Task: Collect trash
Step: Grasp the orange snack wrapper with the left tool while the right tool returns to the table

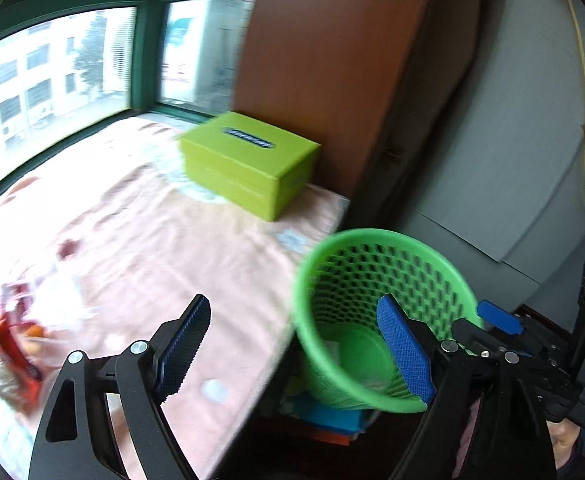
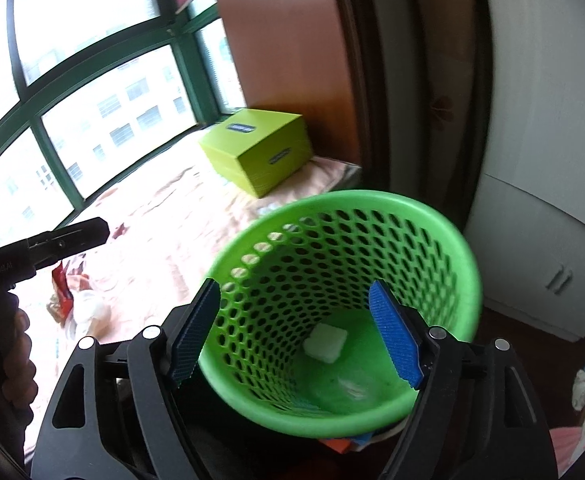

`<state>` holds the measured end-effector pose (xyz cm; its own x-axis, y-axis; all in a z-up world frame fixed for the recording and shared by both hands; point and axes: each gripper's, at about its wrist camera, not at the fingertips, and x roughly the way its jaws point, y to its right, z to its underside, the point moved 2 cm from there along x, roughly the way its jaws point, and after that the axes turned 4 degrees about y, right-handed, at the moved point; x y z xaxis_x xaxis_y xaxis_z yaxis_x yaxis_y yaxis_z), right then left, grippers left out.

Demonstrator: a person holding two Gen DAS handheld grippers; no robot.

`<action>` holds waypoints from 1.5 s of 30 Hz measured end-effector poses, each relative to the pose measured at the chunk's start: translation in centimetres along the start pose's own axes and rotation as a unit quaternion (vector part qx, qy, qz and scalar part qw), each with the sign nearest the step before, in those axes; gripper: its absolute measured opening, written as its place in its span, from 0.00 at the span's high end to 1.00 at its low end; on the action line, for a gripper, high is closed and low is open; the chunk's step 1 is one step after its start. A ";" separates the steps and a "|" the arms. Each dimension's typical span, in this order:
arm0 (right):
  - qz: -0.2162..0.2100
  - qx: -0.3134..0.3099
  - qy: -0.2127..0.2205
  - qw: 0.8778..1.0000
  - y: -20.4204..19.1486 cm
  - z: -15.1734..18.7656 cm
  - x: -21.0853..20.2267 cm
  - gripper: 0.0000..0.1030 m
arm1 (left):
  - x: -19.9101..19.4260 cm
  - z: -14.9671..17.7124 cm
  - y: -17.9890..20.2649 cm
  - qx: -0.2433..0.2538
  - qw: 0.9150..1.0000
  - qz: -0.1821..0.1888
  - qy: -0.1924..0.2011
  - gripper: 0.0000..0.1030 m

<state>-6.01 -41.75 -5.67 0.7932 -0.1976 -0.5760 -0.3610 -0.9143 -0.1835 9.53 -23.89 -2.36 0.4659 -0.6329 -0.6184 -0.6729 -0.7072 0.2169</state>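
Observation:
A green mesh waste basket (image 2: 344, 300) stands beside the bed's edge; it also shows in the left wrist view (image 1: 376, 316). A white square piece of trash (image 2: 325, 343) and a clear wrapper (image 2: 352, 386) lie on its bottom. A pile of trash with red packaging and clear plastic (image 1: 20, 328) lies on the pink bedspread (image 1: 132, 232); it also shows in the right wrist view (image 2: 74, 296). My left gripper (image 1: 288, 354) is open and empty over the bed's edge. My right gripper (image 2: 296, 330) is open and empty above the basket's mouth.
A lime-green box (image 1: 248, 160) sits at the bed's far corner against a brown wooden panel (image 1: 324, 60). Windows (image 1: 52, 72) run along the far side. White cabinets (image 2: 540, 240) stand to the right. Coloured items (image 1: 328, 420) lie under the basket.

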 end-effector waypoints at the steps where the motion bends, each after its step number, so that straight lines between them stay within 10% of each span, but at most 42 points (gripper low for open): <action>1: -0.005 -0.005 -0.001 1.000 -0.6 0.0 0.1 0.25 | -0.4 0.0 -0.9 -0.007 1.000 -0.010 0.002 0.20; 20: -0.080 -0.074 -0.019 0.994 -10.7 -0.5 3.4 0.25 | -5.0 2.3 -19.5 -0.136 0.973 -0.185 0.007 0.20; 45: -0.131 -0.124 -0.062 0.982 -17.7 1.2 6.9 0.24 | -0.8 5.5 -27.8 -0.207 0.951 -0.222 -0.051 0.38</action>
<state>5.28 -26.52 -7.31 0.7713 0.0862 -0.6306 -0.0097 -0.9891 -0.1470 24.74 -1.96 -12.05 0.5788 -0.2236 -0.7842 -0.1288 -0.9747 0.1829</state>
